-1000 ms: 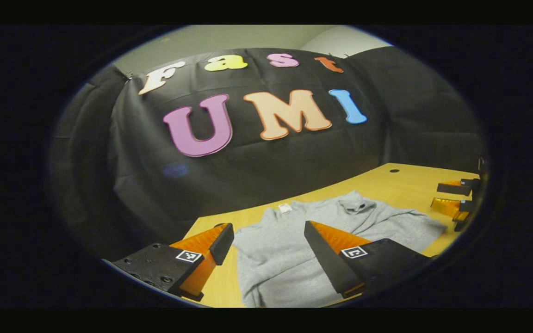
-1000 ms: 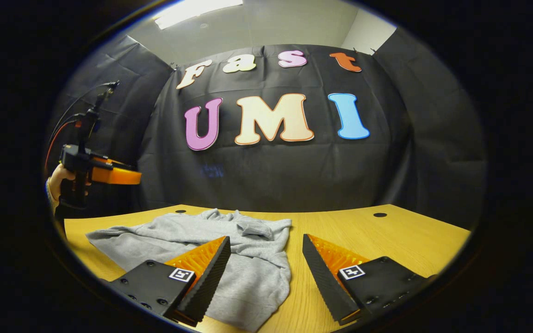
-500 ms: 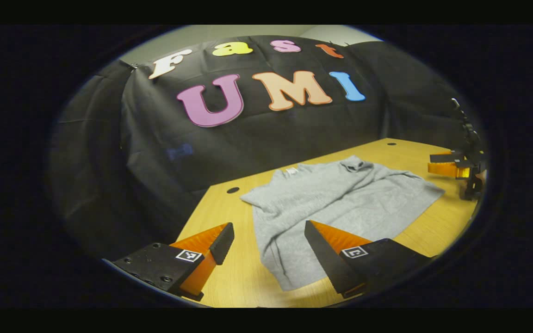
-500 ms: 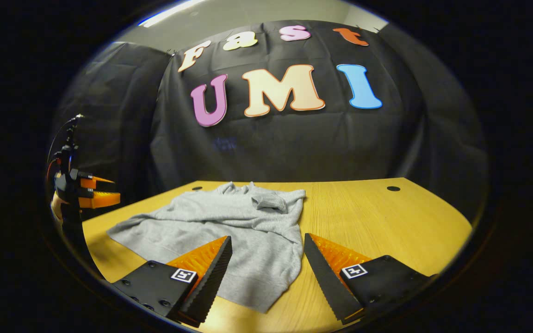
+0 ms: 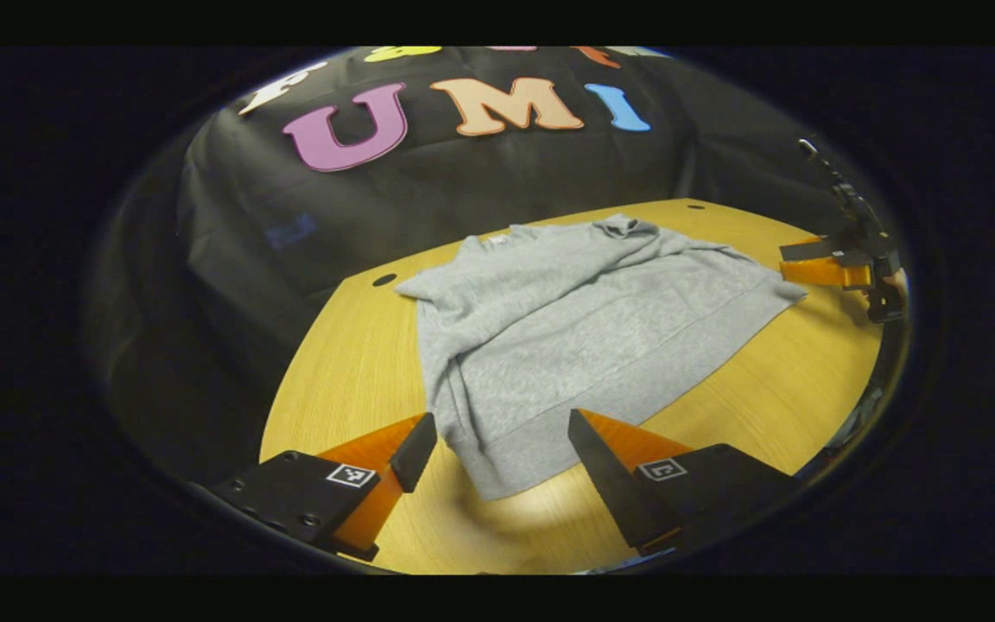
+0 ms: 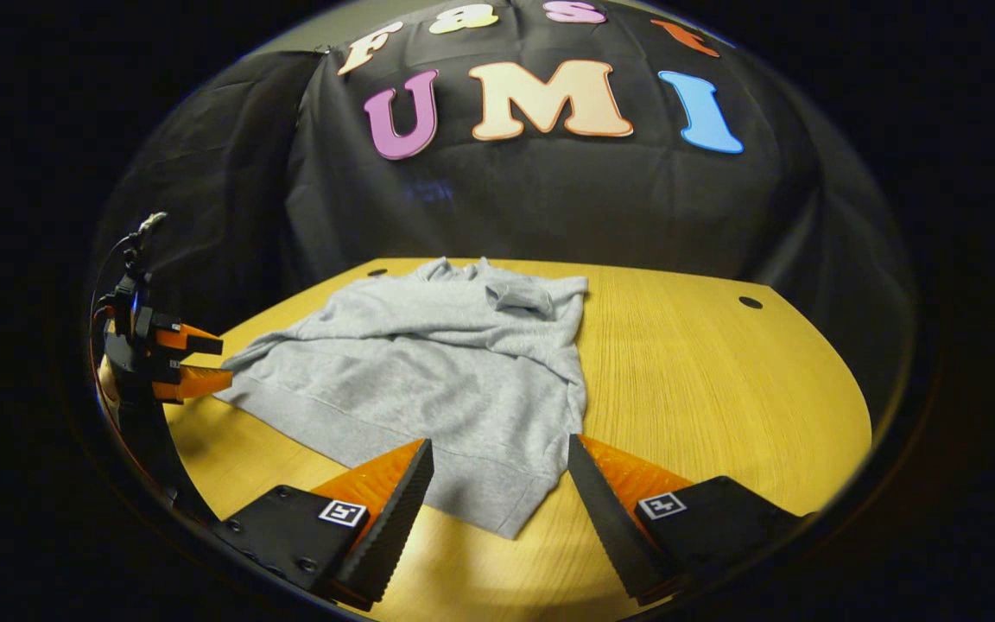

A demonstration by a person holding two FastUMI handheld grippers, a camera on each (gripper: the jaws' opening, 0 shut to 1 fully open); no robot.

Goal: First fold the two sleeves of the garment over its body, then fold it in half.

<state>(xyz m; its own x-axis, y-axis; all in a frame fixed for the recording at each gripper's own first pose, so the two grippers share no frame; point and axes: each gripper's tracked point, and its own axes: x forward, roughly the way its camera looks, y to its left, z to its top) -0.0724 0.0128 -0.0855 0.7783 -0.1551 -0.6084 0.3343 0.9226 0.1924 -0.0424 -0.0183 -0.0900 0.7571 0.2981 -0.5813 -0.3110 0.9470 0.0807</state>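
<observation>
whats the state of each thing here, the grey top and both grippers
grey sweatshirt: lies on the wooden table, both sleeves folded over the body, not yet folded in half, rumpled near the collar
left gripper: open, holding nothing, near hem corner between its fingers
right gripper: open, holding nothing, near the other hem corner

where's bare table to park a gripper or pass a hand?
Widest bare wood: in the right gripper view, between the grey garment and the table edge with the cable hole. A narrower strip in the left gripper view, between the garment and the table edge near another hole. Crowded: the near hem corners, between both grippers' open jaws.
</observation>
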